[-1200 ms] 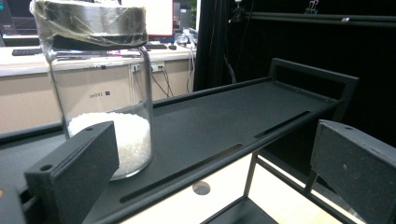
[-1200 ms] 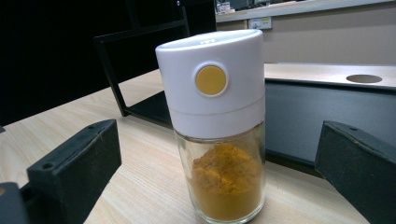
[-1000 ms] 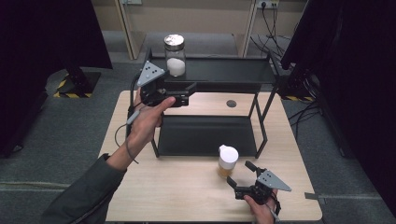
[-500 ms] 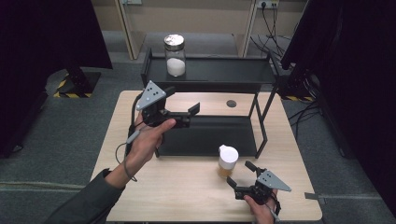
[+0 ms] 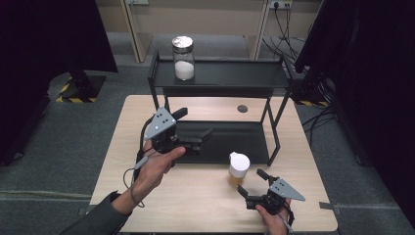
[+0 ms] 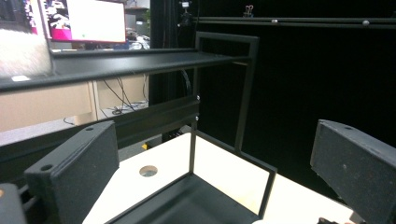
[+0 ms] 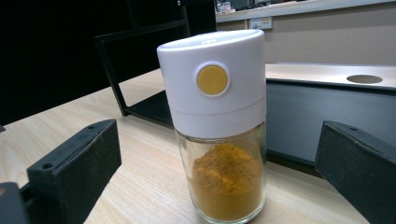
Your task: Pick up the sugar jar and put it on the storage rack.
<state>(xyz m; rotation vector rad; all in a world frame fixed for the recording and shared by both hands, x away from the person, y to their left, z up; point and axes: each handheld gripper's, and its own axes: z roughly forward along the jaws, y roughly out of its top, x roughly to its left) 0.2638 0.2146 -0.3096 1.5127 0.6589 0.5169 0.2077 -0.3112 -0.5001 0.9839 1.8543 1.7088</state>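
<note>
A glass spice jar (image 5: 239,169) with a white lid and orange powder stands on the wooden table (image 5: 195,205), in front of the black rack (image 5: 274,132). My right gripper (image 5: 251,182) is open just short of the jar, and its fingers (image 7: 74,168) flank the spice jar (image 7: 219,126) without touching it. A hand holds my left gripper (image 5: 192,125) open over the left end of the rack's lower shelf (image 5: 230,142), with nothing between its fingers (image 6: 74,172). A jar of white powder (image 5: 184,58) stands on the top shelf (image 5: 235,73).
A round hole (image 5: 242,108) sits in the tabletop behind the rack. The rack's thin uprights (image 6: 243,93) rise ahead of the left gripper. Dark curtains and cables surround the table.
The left gripper has come down and toward the person, from beside the top shelf to the level of the lower shelf. The right gripper and the spice jar have stayed put.
</note>
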